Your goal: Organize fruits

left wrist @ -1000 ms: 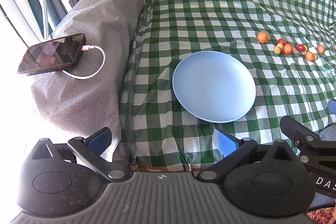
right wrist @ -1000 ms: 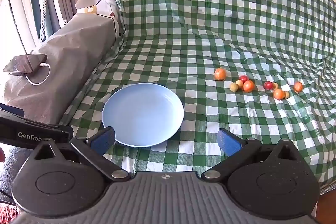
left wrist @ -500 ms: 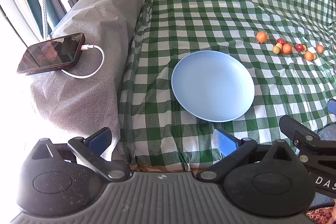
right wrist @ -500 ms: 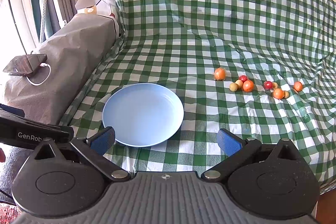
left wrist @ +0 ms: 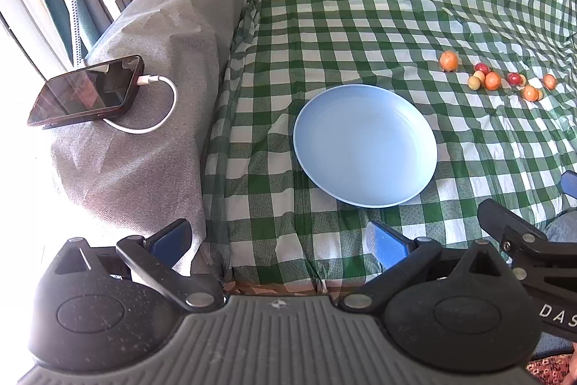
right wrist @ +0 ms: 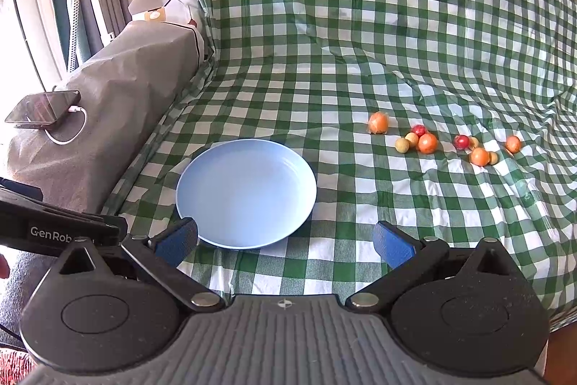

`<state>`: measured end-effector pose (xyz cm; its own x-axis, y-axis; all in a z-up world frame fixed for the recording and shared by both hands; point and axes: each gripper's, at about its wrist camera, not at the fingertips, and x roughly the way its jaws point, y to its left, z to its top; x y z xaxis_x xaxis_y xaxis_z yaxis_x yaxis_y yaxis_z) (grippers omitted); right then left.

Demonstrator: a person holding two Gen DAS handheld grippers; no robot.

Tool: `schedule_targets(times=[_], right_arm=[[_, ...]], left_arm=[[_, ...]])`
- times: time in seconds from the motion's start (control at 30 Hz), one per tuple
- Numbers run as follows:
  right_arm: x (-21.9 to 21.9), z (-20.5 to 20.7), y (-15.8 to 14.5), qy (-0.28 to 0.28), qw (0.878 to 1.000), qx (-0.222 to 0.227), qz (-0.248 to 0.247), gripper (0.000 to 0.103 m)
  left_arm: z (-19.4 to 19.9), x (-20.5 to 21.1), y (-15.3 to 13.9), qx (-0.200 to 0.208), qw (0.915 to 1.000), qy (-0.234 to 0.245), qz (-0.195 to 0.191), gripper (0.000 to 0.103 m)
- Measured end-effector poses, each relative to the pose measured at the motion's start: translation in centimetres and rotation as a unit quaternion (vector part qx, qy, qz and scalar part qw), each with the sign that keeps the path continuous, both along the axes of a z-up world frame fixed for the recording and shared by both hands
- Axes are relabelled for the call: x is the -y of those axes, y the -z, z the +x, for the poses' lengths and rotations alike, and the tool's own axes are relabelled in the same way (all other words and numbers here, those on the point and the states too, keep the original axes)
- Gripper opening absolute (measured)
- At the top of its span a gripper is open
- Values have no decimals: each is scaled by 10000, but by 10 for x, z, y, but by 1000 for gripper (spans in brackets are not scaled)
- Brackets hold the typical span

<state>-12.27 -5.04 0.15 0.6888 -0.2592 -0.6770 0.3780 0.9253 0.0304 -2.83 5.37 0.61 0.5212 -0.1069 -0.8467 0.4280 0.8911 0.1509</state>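
An empty light-blue plate (left wrist: 364, 147) (right wrist: 247, 192) lies on a green-checked cloth. Beyond it to the right sit several small fruits in a loose row: an orange one (right wrist: 378, 122) (left wrist: 448, 61) nearest the plate, then a cluster of red, yellow and orange ones (right wrist: 427, 143) (left wrist: 492, 81), and more further right (right wrist: 479, 156). My left gripper (left wrist: 279, 237) hangs open at the cloth's near edge, left of the plate. My right gripper (right wrist: 285, 242) is open just in front of the plate. Neither holds anything.
A grey covered block at the left carries a phone (left wrist: 86, 91) (right wrist: 43, 107) with a white charging cable. The checked cloth (right wrist: 360, 24) rises up a backrest behind. Each gripper's body shows at the edge of the other's view.
The left wrist view has drifted slightly; plate and fruits sit a touch further left and higher. Both grippers stay open and nothing on the cloth has moved.
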Motion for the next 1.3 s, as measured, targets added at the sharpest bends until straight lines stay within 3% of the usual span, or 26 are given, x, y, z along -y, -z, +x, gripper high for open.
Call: schedule_targets(times=[0.6, 0.67, 0.77, 0.87, 1.03, 1.17, 1.3], right_arm=[[8, 0, 6, 217, 9996, 96, 128, 103], [15, -2, 9, 337, 9987, 320, 195, 103], [32, -5, 14, 497, 9921, 1119, 281, 103], [56, -10, 12, 635, 9853, 1581, -110, 103], [102, -22, 15, 994, 9865, 1300, -111, 103], [146, -28, 38, 1395, 9834, 993, 592, 103], [190, -35, 50, 1857, 9764, 900, 637, 103]], left_arm=[[4, 15, 3, -64, 9998, 57, 166, 103], [5, 23, 5, -96, 9996, 111, 249, 103], [6, 36, 8, -123, 9990, 206, 384, 103], [9, 52, 11, -181, 9984, 253, 474, 103], [12, 87, 16, -232, 9971, 425, 594, 103], [18, 122, 23, -411, 9960, 614, 504, 103], [32, 169, 34, -535, 9946, 842, 283, 103]])
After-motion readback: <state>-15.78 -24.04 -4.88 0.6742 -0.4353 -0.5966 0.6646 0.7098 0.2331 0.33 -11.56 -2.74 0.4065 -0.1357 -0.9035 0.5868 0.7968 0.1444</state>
